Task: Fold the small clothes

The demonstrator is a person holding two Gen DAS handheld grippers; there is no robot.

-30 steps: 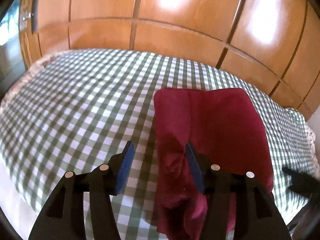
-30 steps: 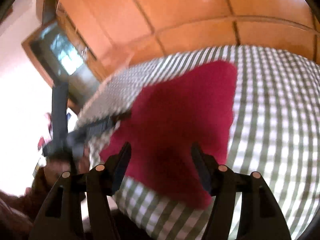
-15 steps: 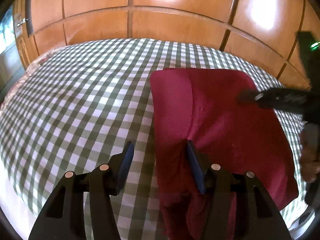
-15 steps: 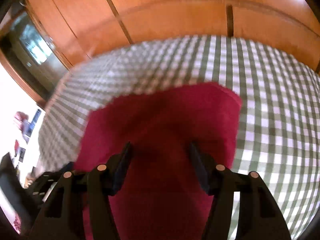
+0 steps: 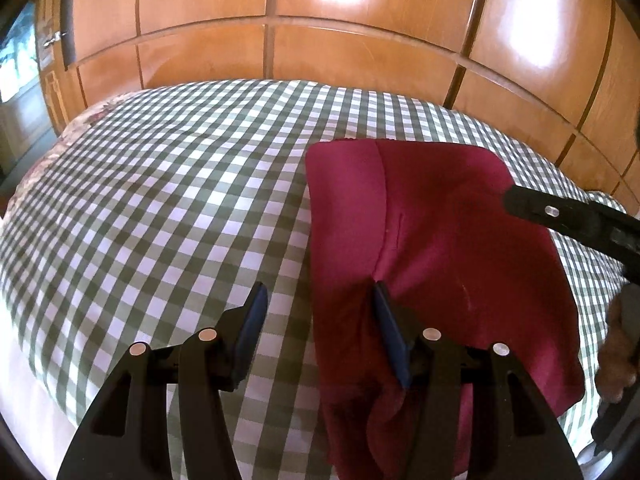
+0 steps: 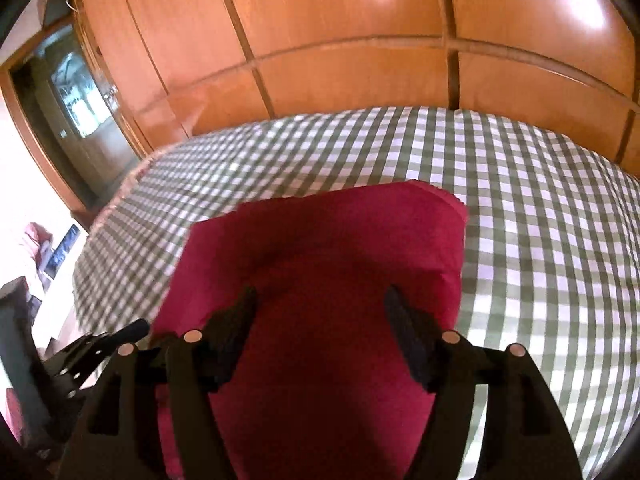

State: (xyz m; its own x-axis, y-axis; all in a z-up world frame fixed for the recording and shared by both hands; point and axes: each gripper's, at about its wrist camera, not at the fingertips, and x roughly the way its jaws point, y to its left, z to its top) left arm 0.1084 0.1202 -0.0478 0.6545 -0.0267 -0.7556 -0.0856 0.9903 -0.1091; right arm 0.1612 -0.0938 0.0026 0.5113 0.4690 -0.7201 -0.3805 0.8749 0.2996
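Observation:
A dark red garment [image 5: 440, 248] lies flat on the green-and-white checked bed cover [image 5: 160, 208], with a fold line running down its left part. My left gripper [image 5: 318, 300] is open above the garment's left edge, near the near end. My right gripper [image 6: 320, 300] is open and empty above the middle of the garment [image 6: 328, 256]. It shows as a black arm at the right in the left wrist view [image 5: 568, 216]. The left gripper's black frame shows at the lower left of the right wrist view [image 6: 92, 352].
Wooden wardrobe panels [image 5: 360, 52] stand behind the bed. A glass-fronted cabinet [image 6: 76, 108] is at the left. The bed's near edge [image 5: 36, 364] drops off at the lower left. The checked cover [image 6: 540, 240] stretches right of the garment.
The right gripper swung from the garment's left side to above its middle, facing the wardrobe. The left gripper shifted only slightly. Both stayed open.

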